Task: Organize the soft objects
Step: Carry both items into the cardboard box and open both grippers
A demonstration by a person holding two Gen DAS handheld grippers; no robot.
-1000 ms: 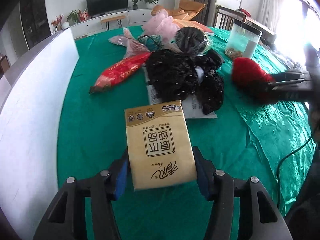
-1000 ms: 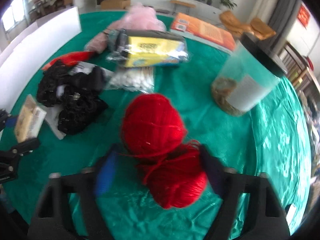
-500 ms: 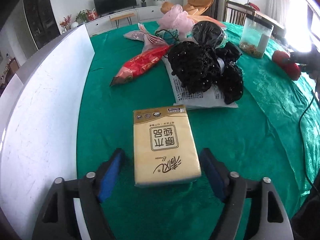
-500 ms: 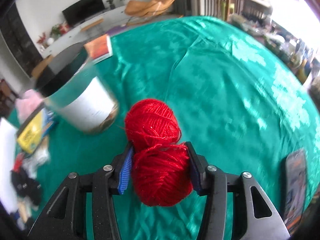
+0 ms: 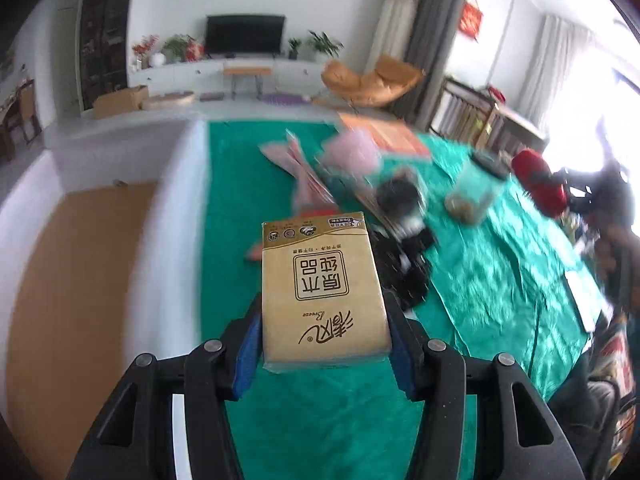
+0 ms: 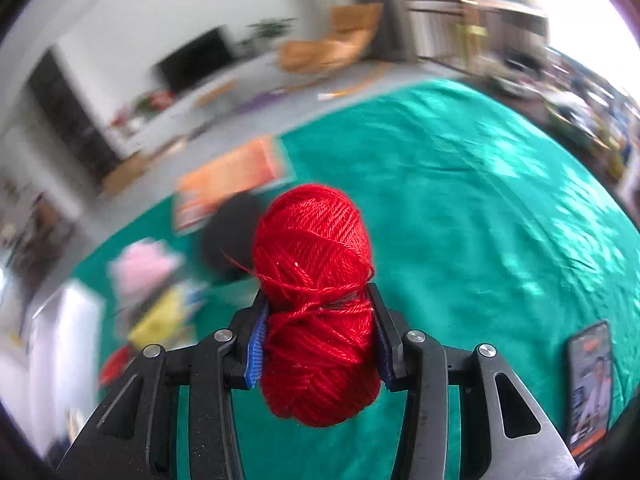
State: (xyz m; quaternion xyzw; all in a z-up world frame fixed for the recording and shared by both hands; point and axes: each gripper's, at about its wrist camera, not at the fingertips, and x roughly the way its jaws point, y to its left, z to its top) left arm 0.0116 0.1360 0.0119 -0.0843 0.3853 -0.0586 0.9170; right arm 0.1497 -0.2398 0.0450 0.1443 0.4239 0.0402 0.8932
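Here, both tongs clamped on soft loads above the green cloth-covered surface (image 5: 480, 280).
Left tongs (image 5: 326, 344) pinch the tan rectangular tissue pack (image 5: 320, 284) near its rear, so it may pivot; right tongs (image 6: 318, 332) squeeze the red yarn skein (image 6: 316, 304), which may unravel.

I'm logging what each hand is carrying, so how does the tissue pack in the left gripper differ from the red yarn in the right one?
The tissue pack is a flat tan rectangle with printed characters; the red yarn is a rounded, plain red skein. The pack keeps straight edges between the pads, while the yarn is pinched at its waist and bulges either side. Both are clamped and lifted above the green tablecloth, one in the left gripper, one in the right gripper.
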